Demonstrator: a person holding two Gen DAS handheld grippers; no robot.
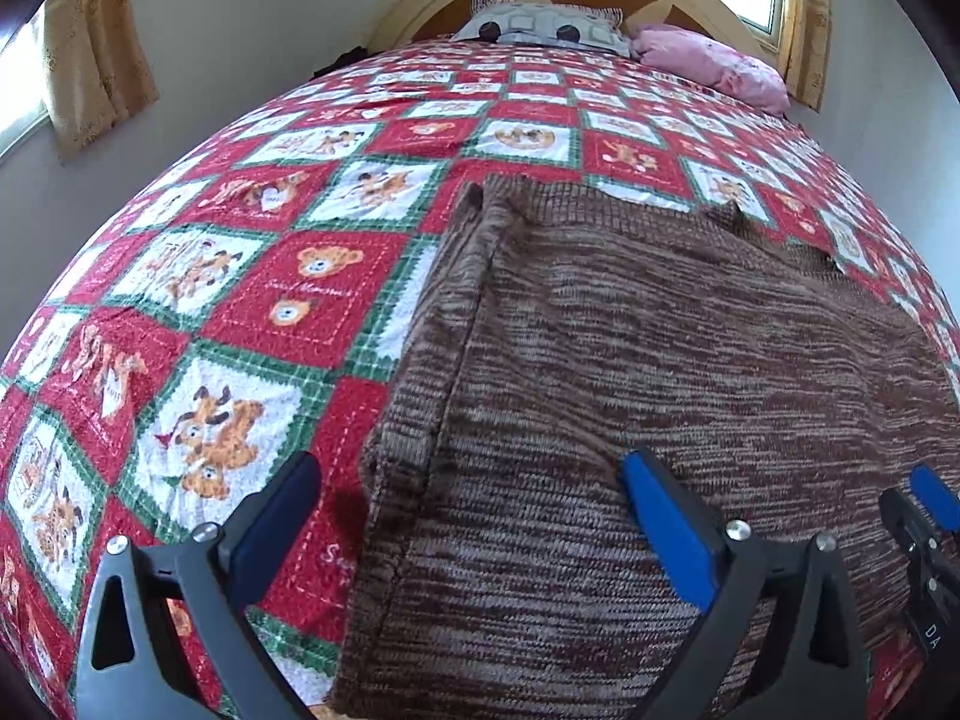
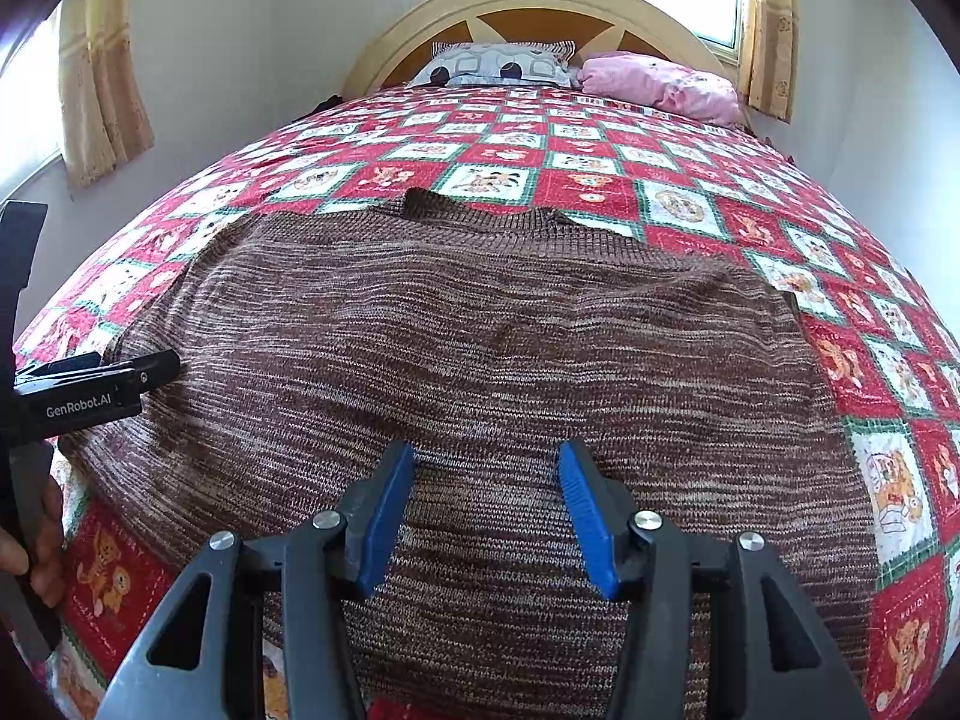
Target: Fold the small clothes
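A brown knitted garment (image 1: 630, 360) lies spread flat on the bed, with its left side folded inward along a seam. It fills the middle of the right wrist view (image 2: 480, 348). My left gripper (image 1: 474, 474) is open and empty, hovering over the garment's near left edge. My right gripper (image 2: 486, 468) is open and empty over the garment's near middle. The right gripper's fingers (image 1: 933, 498) show at the right edge of the left wrist view. The left gripper's body (image 2: 78, 396) shows at the left of the right wrist view.
The bed has a red, white and green teddy-bear quilt (image 1: 252, 252). A patterned pillow (image 2: 498, 63) and a pink pillow (image 2: 660, 84) lie by the curved headboard (image 2: 534, 0). Curtained windows stand on the left and behind the bed.
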